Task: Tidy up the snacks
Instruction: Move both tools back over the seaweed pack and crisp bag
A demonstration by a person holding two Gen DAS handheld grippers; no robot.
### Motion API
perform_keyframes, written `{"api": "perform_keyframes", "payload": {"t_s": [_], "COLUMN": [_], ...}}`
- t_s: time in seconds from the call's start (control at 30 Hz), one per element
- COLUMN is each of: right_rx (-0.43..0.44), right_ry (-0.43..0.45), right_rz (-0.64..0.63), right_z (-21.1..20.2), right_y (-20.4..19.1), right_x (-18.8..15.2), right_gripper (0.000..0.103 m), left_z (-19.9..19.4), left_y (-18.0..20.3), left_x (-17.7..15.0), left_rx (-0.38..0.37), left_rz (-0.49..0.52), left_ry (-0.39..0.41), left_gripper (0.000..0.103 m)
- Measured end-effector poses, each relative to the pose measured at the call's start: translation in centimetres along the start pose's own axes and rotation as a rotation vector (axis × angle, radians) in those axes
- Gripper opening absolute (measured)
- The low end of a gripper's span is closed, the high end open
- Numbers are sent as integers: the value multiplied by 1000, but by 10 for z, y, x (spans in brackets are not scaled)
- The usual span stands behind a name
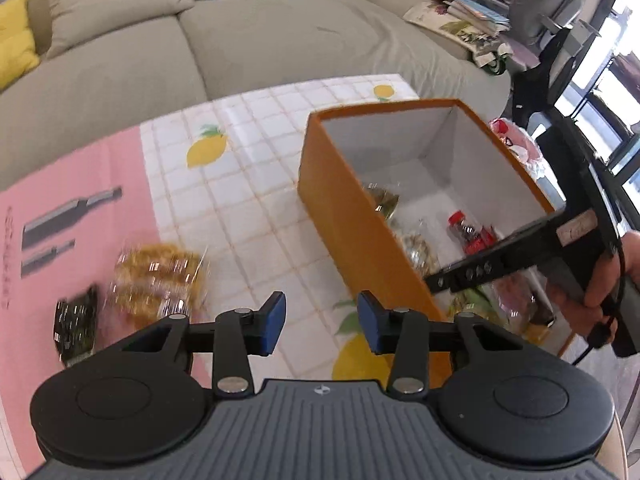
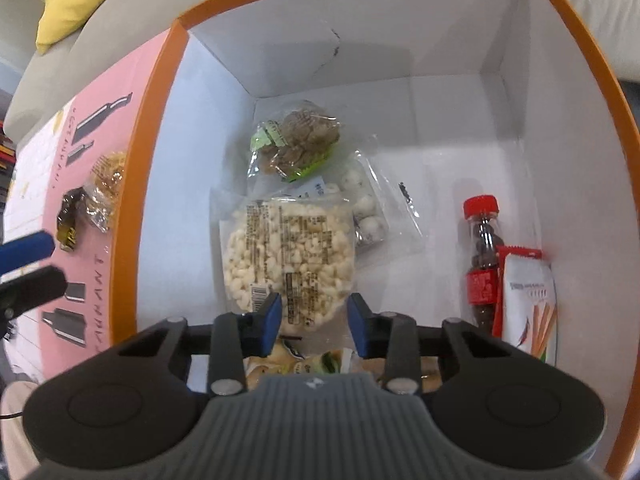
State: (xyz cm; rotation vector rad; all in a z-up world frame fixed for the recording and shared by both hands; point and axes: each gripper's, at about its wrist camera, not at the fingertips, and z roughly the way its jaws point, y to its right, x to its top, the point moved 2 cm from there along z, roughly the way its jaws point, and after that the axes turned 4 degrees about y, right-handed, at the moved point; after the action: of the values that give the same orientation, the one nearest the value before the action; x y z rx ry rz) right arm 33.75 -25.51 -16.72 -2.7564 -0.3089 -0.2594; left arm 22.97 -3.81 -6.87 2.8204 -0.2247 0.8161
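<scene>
Two grippers both empty, your left gripper [image 1: 322,324] parted over the tablecloth [image 1: 248,184], your right gripper [image 2: 314,322] parted inside the orange box [image 2: 132,208], red-capped bottle [image 2: 482,256] lying lengthwise, cap toward the far wall.

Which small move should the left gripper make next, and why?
Probably move the left gripper left and down toward the golden snack bag. Its jaws stand open and empty, while that bag and a dark packet lie outside the orange box.

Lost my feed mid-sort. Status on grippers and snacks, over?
Left gripper open, empty, above the table. Right gripper open, empty, over the orange box. Gold snack bag and dark packet not yet boxed. Nothing blocking.
</scene>
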Motion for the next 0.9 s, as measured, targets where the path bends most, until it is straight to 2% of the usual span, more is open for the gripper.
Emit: {"api": "perform_keyframes", "payload": {"t_s": [0.2, 0.3, 0.4, 0.63, 0.7, 0.9], "right_rx": [-37, -74, -106, -19, 9, 12], "right_ry": [33, 88, 149, 280, 326, 474], "right_rz": [-23, -56, -93, -96, -88, -111], "right_z": [-17, -32, -50, -99, -108, -116], "right_y": [-11, -25, -46, -80, -90, -135], "right_x": [-4, -9, -17, -51, -62, -104], "right_gripper": [38, 48, 51, 55, 61, 66], "left_z": [-17, -32, -50, -94, -102, -117], "left_y": [-8, -12, -15, -24, -28, -36], "left_x": [-20, -26, -32, -47, -53, -74], "left_rx": [19, 38, 65, 120, 128, 169], "left_rz": [-35, -48, -67, -94, -122, -141], "left_ry": [-2, 27, 61, 161, 184, 234], "left_gripper": [45, 45, 45, 45, 45, 46]}}
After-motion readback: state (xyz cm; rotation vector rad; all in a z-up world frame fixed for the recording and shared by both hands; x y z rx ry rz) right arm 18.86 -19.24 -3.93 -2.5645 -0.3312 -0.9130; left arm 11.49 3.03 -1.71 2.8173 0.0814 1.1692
